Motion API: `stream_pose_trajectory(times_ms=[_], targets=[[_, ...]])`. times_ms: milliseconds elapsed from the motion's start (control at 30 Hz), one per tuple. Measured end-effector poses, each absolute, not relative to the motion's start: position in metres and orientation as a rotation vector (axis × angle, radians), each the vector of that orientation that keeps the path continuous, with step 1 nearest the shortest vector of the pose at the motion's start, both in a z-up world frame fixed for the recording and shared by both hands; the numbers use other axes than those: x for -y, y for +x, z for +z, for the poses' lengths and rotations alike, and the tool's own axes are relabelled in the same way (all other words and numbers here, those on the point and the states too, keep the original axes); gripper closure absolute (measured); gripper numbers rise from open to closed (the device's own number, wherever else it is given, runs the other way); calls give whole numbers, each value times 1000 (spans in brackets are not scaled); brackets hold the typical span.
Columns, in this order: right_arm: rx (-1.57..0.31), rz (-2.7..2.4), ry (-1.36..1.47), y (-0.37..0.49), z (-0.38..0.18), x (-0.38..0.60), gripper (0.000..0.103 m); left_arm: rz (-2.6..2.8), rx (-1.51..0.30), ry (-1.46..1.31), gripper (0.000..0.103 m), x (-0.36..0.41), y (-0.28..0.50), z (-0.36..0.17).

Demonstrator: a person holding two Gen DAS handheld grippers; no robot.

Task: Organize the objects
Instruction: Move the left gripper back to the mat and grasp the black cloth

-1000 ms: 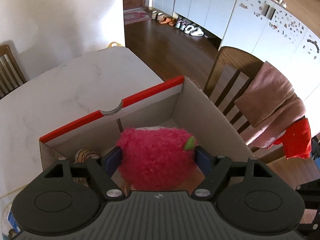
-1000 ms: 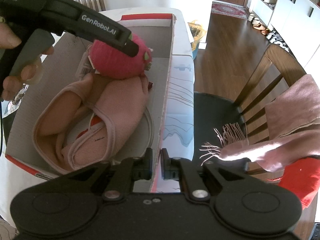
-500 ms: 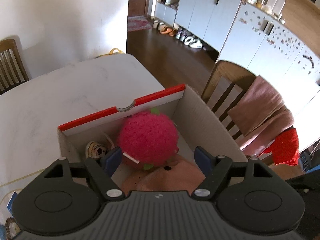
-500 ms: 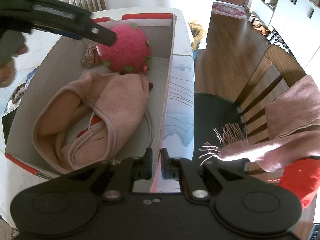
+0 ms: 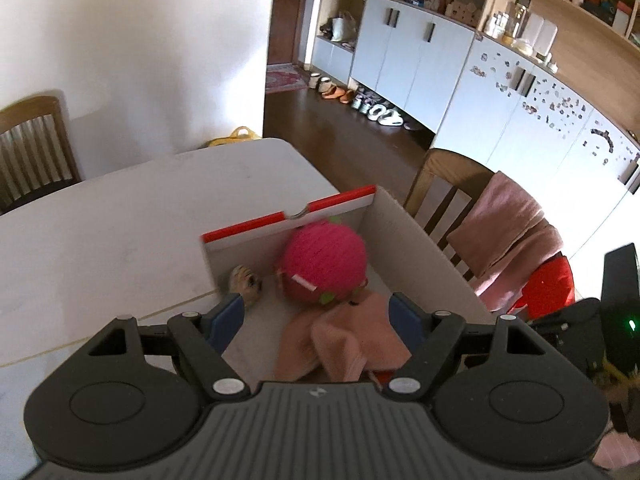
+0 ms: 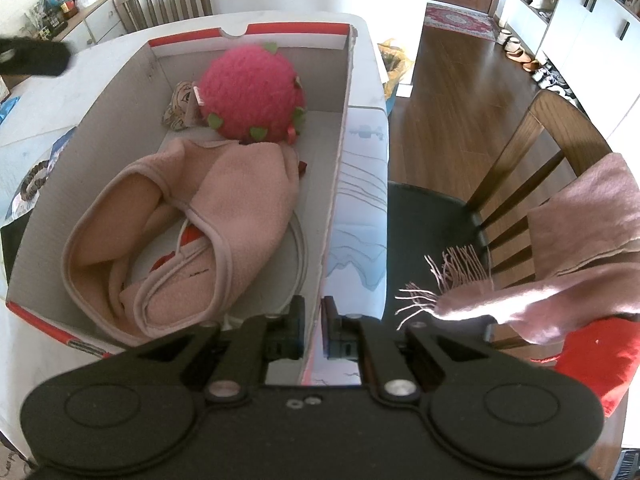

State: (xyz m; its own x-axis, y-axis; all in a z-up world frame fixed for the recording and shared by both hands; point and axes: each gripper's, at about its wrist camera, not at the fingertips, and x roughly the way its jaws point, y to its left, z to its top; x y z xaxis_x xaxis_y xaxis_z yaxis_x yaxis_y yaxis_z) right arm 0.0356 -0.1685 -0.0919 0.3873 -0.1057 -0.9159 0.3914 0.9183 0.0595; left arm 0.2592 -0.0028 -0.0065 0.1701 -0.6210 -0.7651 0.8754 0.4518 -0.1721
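Two grippers are seen. The left gripper (image 5: 316, 314) is held wide open and empty above the cardboard box (image 6: 340, 152), the pink plush ball (image 6: 250, 94) lying beyond its fingertips at the box's far end. The right gripper (image 6: 313, 330) is clamped on the box wall.

Your left gripper (image 6: 34, 58) shows in the right wrist view only as a dark, blurred tip, cut off by the left edge. The pink cloth (image 6: 208, 232) in the box (image 6: 340, 168) covers a red item, so only scraps of it show. A small patterned toy (image 6: 180, 106) is half hidden behind the plush (image 6: 252, 88). Your right gripper's (image 6: 314, 330) jaws hide the stretch of box wall between them. Items on the far sideboard (image 6: 60, 0) are too small to name.
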Motion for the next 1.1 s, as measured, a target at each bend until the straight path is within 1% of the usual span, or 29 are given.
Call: stream_pose_trajectory(times_ms=[67,133,300,467,833,1100], targets=[[-1135,-320,287,36,-93,168,96,-1078,-891,327,24,-12,261,-3],[-1137,-320,284,36,-93,168,96,-1053,-891,313,19,-27,263,-1],[-1137,-321,281,35,-93,167,96,-987,-901,276,19,-70,271,-1],[-1137,-320,283,35,-92,168,94,-898,-936,228,19,-114,279,-12],[-1141,-320,275,34,-93,166,94,-692,-1013,243,19,-180,281,-68],[-1150,-317,275,34,-95,166,94,-578,-1060,242,19,-203,280,-111]])
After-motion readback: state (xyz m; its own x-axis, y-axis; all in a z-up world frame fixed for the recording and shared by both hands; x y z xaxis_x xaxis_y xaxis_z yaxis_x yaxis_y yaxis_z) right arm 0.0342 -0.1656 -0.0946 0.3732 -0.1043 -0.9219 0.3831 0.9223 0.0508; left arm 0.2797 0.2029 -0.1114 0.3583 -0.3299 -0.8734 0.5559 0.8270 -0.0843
